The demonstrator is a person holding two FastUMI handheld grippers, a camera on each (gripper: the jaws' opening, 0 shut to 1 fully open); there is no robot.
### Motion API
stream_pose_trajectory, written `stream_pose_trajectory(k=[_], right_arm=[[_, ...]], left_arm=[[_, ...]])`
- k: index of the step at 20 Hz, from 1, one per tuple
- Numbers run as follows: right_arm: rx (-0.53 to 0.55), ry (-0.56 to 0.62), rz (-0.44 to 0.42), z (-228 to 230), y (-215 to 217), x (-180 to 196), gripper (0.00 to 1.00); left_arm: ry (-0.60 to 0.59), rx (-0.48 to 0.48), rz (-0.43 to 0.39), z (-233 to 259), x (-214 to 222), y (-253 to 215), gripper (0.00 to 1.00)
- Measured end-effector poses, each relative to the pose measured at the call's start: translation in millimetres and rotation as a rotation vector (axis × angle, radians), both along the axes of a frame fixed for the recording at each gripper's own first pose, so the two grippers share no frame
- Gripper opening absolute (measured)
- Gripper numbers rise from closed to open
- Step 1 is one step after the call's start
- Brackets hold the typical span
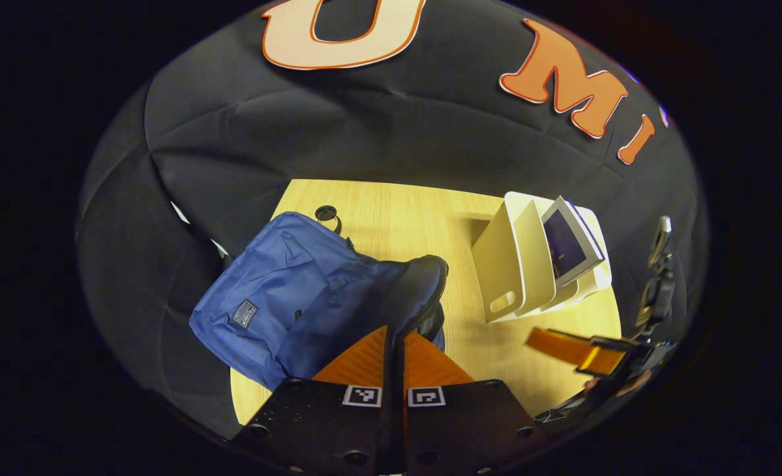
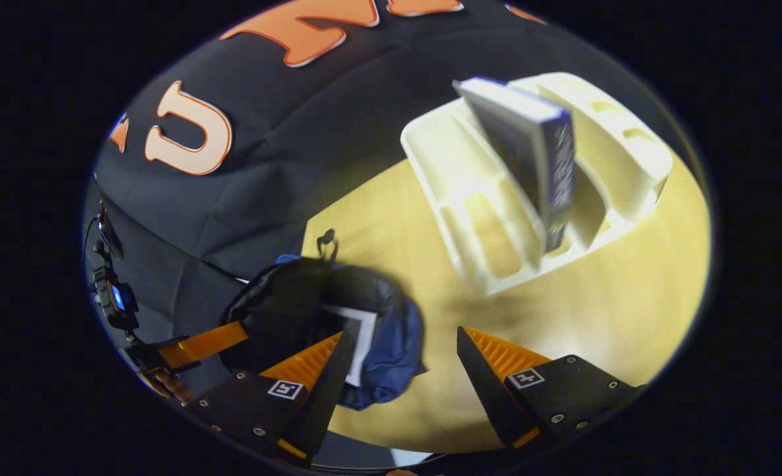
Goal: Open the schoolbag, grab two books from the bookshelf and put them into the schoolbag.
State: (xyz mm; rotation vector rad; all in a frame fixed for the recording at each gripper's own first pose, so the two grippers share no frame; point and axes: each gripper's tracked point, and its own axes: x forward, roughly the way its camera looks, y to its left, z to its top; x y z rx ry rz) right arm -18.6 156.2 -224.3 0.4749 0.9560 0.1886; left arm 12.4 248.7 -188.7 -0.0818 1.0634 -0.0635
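While left gripper pinches schoolbag, right gripper spread

Schoolbag patch and book spine print (both illegible)

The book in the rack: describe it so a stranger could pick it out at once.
On the wooden table, right of the blue schoolbag, stands a cream rack. The book leans in one of its slots. Its dark blue cover sets it apart; the other slots look empty.
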Motion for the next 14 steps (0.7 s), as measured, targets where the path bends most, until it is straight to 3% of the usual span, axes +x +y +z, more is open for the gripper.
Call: stream_pose_trajectory(k=[4, 8, 14], right_arm=[[-0.23, -0.117, 0.023, 40.4, -70.3, 30.7, 0.96], [-0.393, -0.114, 0.076, 56.1, -118.0, 61.4, 0.96], [-0.468, -0.009, 0.227, 39.8, -118.7, 107.4, 0.96]], left_arm=[[-0.009, 0.024, 0.008, 1.7, 2.3, 3.6, 0.0], [-0.019, 0.032, 0.019, 4.3, 2.5, 5.9, 0.0], [-0.029, 0.035, 0.035, 6.4, 3.2, 9.7, 0.0]])
